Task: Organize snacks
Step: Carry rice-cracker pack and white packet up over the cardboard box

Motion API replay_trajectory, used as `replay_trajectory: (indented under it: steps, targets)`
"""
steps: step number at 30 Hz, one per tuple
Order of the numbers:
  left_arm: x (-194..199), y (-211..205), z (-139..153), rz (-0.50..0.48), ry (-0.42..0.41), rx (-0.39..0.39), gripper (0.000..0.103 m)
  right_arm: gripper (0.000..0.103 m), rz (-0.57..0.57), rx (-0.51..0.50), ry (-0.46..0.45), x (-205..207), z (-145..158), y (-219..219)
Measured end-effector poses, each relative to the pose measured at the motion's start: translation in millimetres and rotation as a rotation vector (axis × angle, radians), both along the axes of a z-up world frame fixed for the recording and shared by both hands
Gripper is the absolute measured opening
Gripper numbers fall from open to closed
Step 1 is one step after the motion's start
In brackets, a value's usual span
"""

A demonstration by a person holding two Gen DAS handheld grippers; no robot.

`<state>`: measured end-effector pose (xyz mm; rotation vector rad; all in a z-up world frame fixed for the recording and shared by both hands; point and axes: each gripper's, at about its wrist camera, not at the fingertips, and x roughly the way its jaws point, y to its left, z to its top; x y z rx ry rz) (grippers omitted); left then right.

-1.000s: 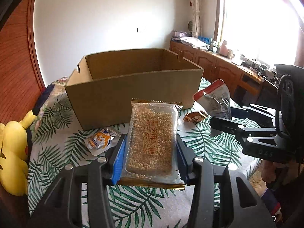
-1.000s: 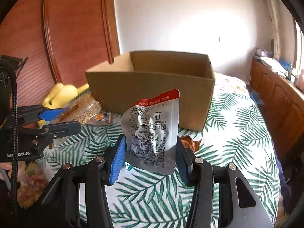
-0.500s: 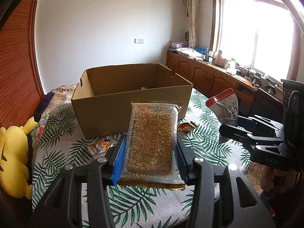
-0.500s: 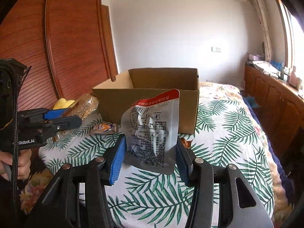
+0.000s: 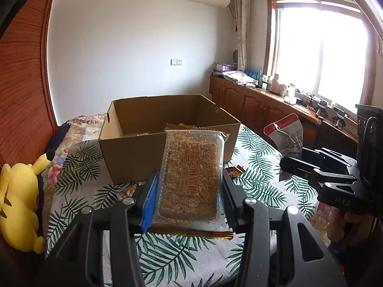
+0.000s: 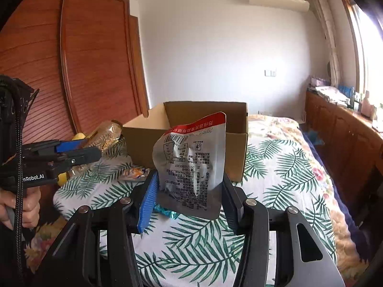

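Observation:
My left gripper (image 5: 190, 201) is shut on a clear pack of puffed-grain bars (image 5: 191, 174), held in the air in front of the open cardboard box (image 5: 134, 157). My right gripper (image 6: 189, 199) is shut on a silver pouch with a red top (image 6: 191, 160), also held up short of the box (image 6: 234, 153). The pouch also shows at the right in the left wrist view (image 5: 286, 136). The grain pack shows at the left in the right wrist view (image 6: 105, 136). Some items lie inside the box, mostly hidden.
The bed has a palm-leaf sheet (image 5: 258, 179). A small orange-white packet (image 5: 128, 192) and a brown packet (image 5: 233, 171) lie by the box front. A teal wrapper (image 6: 165, 211) lies under my right gripper. A yellow plush toy (image 5: 19, 203) sits at the left edge. Wooden cabinets (image 5: 251, 105) line the right wall.
Both grippers have risen and drawn back from the box with their packs still held. The box looks smaller and lower, and its inside now shows.

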<state>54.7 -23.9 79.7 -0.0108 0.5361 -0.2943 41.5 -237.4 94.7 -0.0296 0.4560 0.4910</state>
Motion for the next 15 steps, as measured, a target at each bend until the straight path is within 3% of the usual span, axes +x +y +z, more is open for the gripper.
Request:
replay_trajectory:
  steps: [15]
  targets:
    - [12,5,21,0.022,-0.042,0.032,0.047,0.050,-0.012,-0.004,-0.042,0,19,-4]
